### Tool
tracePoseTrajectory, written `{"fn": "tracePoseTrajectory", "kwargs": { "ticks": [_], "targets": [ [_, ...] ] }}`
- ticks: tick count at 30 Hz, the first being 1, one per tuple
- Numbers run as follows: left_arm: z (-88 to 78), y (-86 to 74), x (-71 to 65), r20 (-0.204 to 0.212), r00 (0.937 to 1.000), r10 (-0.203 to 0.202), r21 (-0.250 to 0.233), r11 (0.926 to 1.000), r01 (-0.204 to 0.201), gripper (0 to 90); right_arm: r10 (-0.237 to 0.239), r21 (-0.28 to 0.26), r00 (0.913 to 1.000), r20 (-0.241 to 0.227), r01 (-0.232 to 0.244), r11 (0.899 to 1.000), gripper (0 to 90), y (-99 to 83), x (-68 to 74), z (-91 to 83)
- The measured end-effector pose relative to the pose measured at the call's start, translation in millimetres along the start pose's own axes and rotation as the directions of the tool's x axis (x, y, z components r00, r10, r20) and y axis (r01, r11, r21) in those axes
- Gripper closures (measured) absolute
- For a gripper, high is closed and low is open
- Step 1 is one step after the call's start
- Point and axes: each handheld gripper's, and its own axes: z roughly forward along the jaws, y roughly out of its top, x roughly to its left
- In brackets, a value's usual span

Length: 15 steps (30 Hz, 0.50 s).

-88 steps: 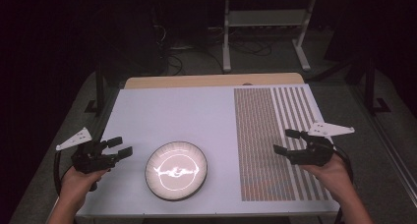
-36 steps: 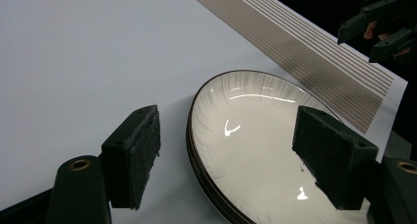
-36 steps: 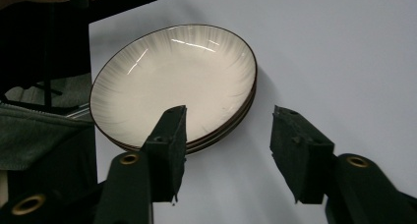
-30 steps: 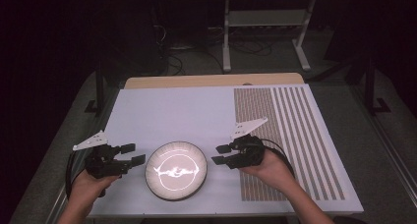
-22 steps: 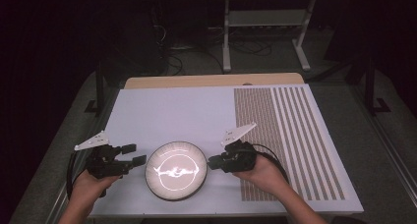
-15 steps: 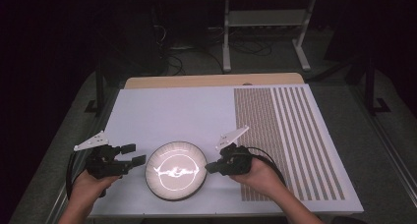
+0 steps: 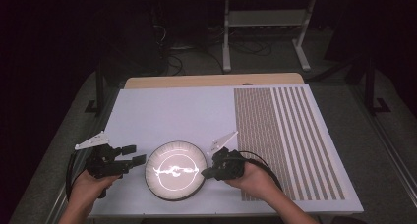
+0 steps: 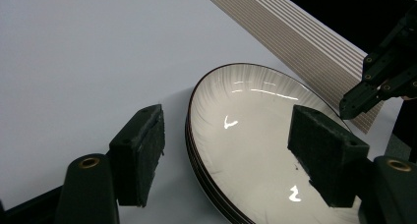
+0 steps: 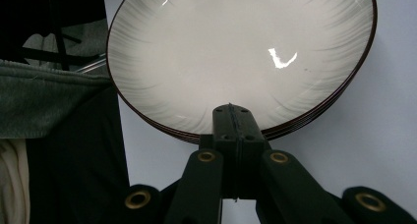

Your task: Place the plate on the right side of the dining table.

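A white plate with a dark rim lies near the table's front edge; layered rims in the left gripper view suggest a stack. My left gripper stands open at its left side. In its own view one pad rests over the table and one over the plate, with the rim between them untouched; the jaws have just been closing a little. My right gripper is shut, its tips at the plate's right rim. In the right gripper view the joined tips cover the near rim of the plate.
A brown-striped mat covers the right part of the white table top. A metal stand and cables lie on the dark floor behind. Grey clothing hangs beside the table edge in the right gripper view.
The right gripper has travelled left off the striped mat to the plate's right rim and shut its jaws. The left gripper came up to the plate's left side earlier and has since kept still.
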Motion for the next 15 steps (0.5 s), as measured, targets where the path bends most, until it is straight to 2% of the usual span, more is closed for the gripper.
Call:
{"fn": "tracePoseTrajectory", "kwargs": {
  "ticks": [4, 6, 8, 11, 15],
  "targets": [
    [-2.2, 0.8, -0.5, -0.009, 0.9999, -0.006, -0.017, 0.9998, 0.005, 32.5, 0.001, 0.009, 1.0, 0.009, -0.001, 1.0, 89.8, 1.5, 0.8, 0.5],
    [-3.0, 1.9, -1.3, -0.027, 0.9995, -0.016, -0.018, 0.9997, 0.016, 34.2, 0.007, 0.011, 0.9999, 0.012, -0.007, 1.0, 89.8, 1.9, 1.4, 0.8],
    [-2.6, 2.6, -2.2, -0.044, 0.9989, -0.018, 0.001, 0.9998, 0.018, 34.8, 0.012, 0.012, 0.9998, 0.015, -0.013, 1.0, 89.8, 2.4, 1.8, 1.7],
    [0.2, 3.3, -2.9, -0.061, 0.9967, -0.053, 0.051, 0.9971, 0.057, 33.5, 0.008, 0.011, 0.9998, 0.016, -0.009, 1.0, 89.8, 4.2, 1.3, 4.4],
    [1.4, 4.5, -5.1, -0.07, 0.9956, -0.062, 0.065, 0.9956, 0.067, 36.8, 0.018, 0.007, 0.9997, 0.016, -0.018, 1.0, 89.8, 5.0, 0.1, 5.8]
  ]
}}
